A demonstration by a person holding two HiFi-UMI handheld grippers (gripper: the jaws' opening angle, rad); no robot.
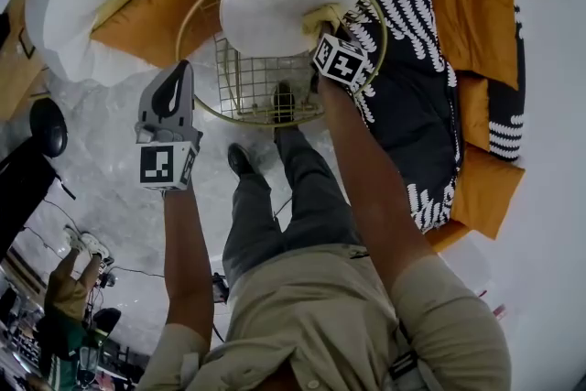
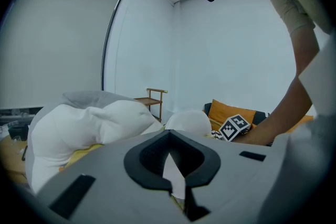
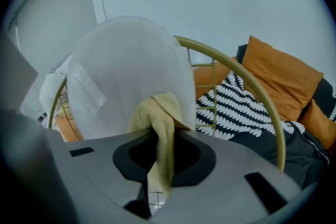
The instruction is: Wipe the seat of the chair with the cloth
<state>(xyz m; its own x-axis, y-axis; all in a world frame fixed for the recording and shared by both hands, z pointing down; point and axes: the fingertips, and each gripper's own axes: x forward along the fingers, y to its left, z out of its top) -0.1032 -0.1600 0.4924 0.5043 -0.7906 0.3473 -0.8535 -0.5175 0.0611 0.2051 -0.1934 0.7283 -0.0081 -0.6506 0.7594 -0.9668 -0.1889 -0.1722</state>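
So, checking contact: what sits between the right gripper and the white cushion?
The yellow cloth, pinched by the right gripper; right gripper view shows it.

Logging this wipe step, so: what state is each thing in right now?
gold wire chair: upright, seat grid bare
white round cushion: propped up in the chair
yellow terry cloth: clamped, against the cushion
right tongs: shut on the cloth
left tongs: shut, empty

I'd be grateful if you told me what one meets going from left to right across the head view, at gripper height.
left gripper → white chair cushion → right gripper holding the cloth → striped cushion → orange cushion at far right
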